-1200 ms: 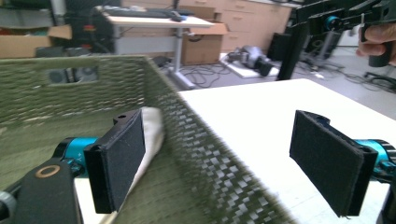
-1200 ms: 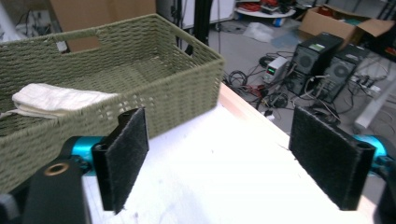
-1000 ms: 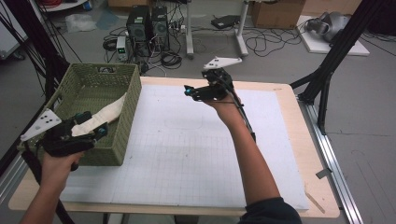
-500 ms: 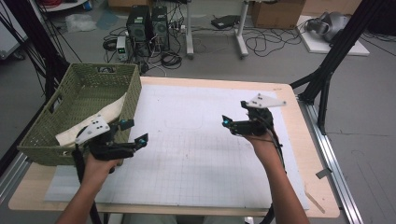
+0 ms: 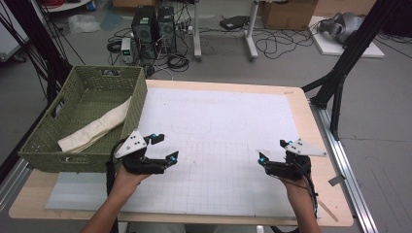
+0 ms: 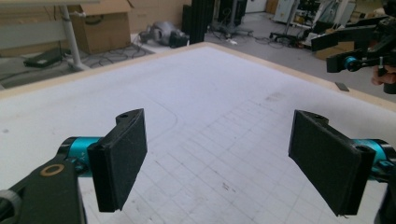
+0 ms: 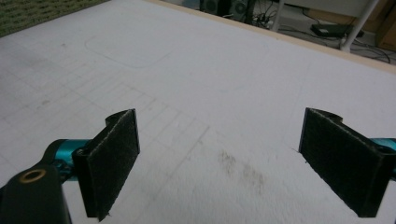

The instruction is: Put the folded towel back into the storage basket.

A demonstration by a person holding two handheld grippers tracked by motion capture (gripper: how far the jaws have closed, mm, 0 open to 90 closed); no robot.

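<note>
The folded cream cloth (image 5: 96,130) lay inside the green woven plastic basket (image 5: 46,150) at the far left of the table, resting diagonally from the near left wall up against the right wall, so the work of putting it away seemed to be finished, as far as one could judge. Nothing else lay on the white gridded mat (image 5: 218,126) that covered the light wooden table (image 5: 311,126), and probably only the resting of the hands was left. The left gripper (image 5: 162,148) hovered over the near left part of the mat, just beside the basket's near right corner, with its jaws spread wide and nothing between them. The right gripper (image 5: 272,151) hung over the near right part of the mat, well apart from the basket, also wide and empty. The high view showed the basket, the cloth and both hands together. The left gripper view showed the bare mat between its two black pads (image 6: 120,156) and, at the far right, the other gripper held in a hand. The right gripper view gave a closer look at the mat surface, where a brownish stain (image 7: 243,170) lay between the jaws, and a strip of the green basket appeared in its top left corner.
</note>
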